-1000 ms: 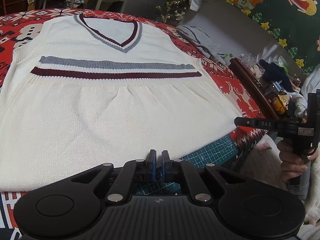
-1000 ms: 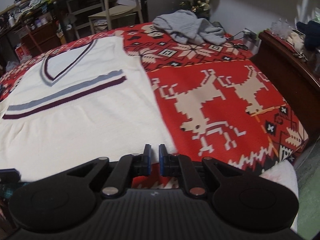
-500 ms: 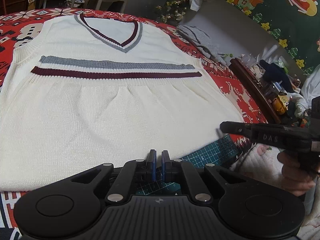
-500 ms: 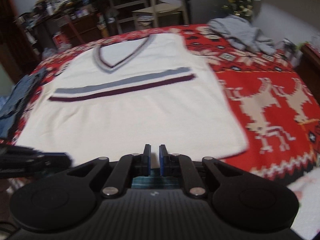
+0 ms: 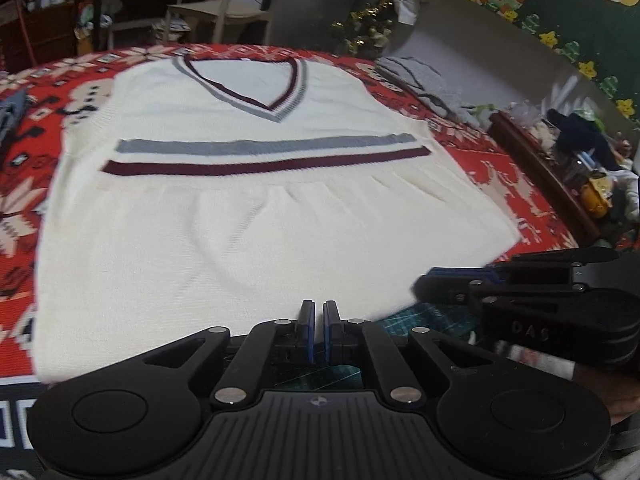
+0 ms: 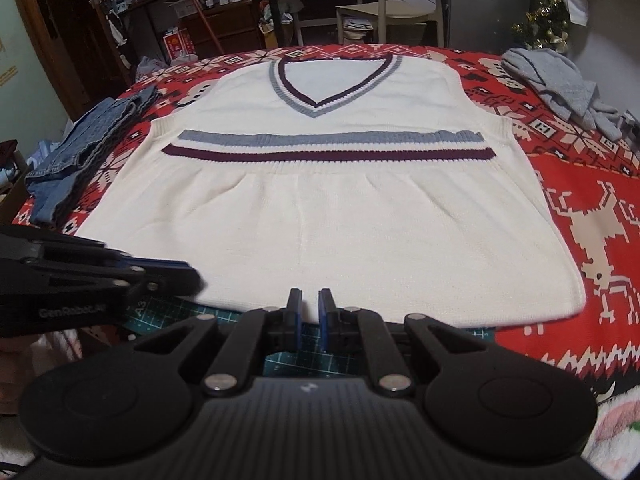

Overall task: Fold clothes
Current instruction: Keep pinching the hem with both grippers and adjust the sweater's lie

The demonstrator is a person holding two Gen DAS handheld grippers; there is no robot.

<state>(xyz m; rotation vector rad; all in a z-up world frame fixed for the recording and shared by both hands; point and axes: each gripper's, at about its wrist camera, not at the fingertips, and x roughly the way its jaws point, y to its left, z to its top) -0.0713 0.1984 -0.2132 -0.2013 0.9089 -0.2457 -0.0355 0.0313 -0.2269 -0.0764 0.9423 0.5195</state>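
Note:
A cream knit vest (image 6: 320, 220) with a V-neck and grey and maroon chest stripes lies flat, front up, on the red patterned cloth (image 6: 600, 200); its hem is nearest me. My right gripper (image 6: 310, 300) hovers just before the middle of the hem, jaws shut with nothing between them. My left gripper (image 5: 319, 312) sits at the same hem in the left wrist view over the vest (image 5: 260, 220), also shut and empty. The two are side by side: the left gripper (image 6: 184, 280) shows at the left, and the right gripper (image 5: 432, 284) comes in from the right.
Folded blue jeans (image 6: 80, 152) lie left of the vest and a grey garment (image 6: 560, 84) is bunched at the far right. A green cutting mat (image 6: 168, 312) shows under the hem. A cluttered wooden side table (image 5: 540, 168) stands right; a chair (image 6: 400, 0) and shelves are behind.
My right gripper has swung left from the vest's right edge to face the middle of the hem, closing in beside the left gripper. The left gripper has only tilted slightly.

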